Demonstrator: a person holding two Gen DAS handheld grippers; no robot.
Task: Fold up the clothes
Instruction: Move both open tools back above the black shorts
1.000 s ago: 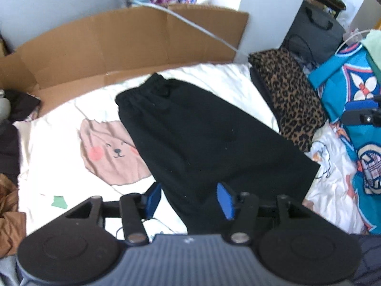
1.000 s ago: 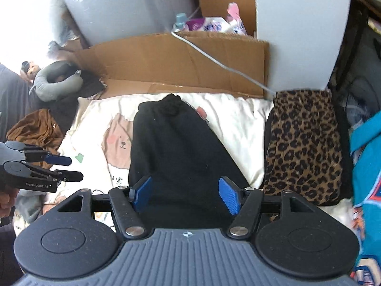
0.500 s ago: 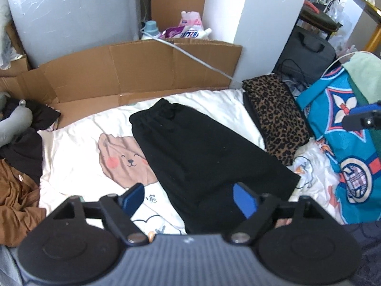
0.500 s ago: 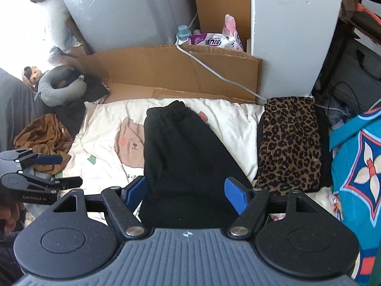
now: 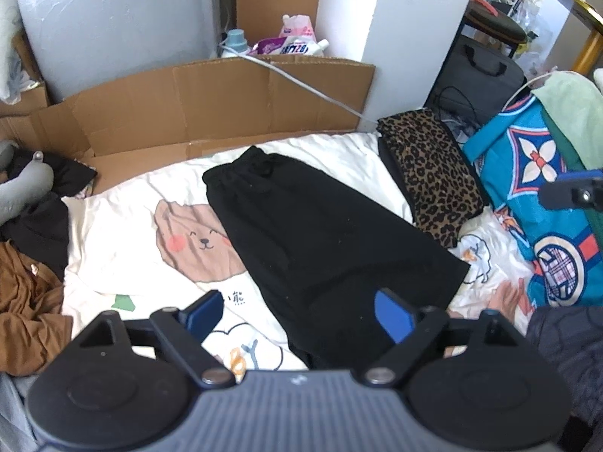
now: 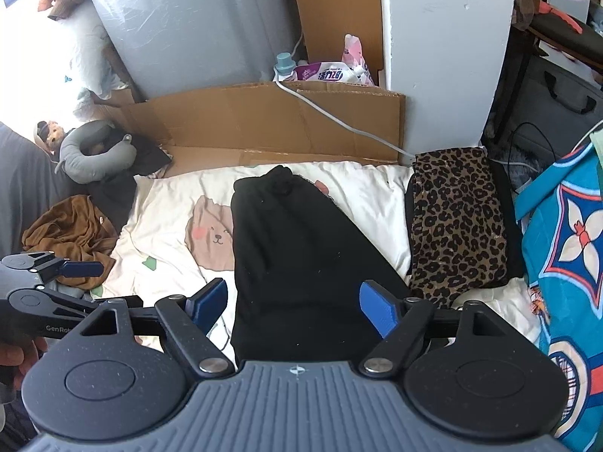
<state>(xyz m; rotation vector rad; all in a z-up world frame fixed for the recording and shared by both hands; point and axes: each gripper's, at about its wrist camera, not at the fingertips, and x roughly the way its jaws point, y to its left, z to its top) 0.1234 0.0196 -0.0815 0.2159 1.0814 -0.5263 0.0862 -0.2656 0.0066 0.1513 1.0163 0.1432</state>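
Note:
A black garment lies flat on the cream bedsheet with a bear print, its elastic waistband at the far end. A folded leopard-print garment lies to its right. My left gripper hovers open above the near hem, nothing between its blue pads. My right gripper is also open and empty above the near part of the black garment. The left gripper shows at the left edge of the right wrist view, held by a hand.
Flattened cardboard stands behind the bed against a grey wall. A brown garment and a grey neck pillow lie at the left. A blue patterned cloth lies at the right.
Both grippers have pulled back and up from the black garment, so more of the bed shows. The jaws of both have opened wider. The garment has not moved.

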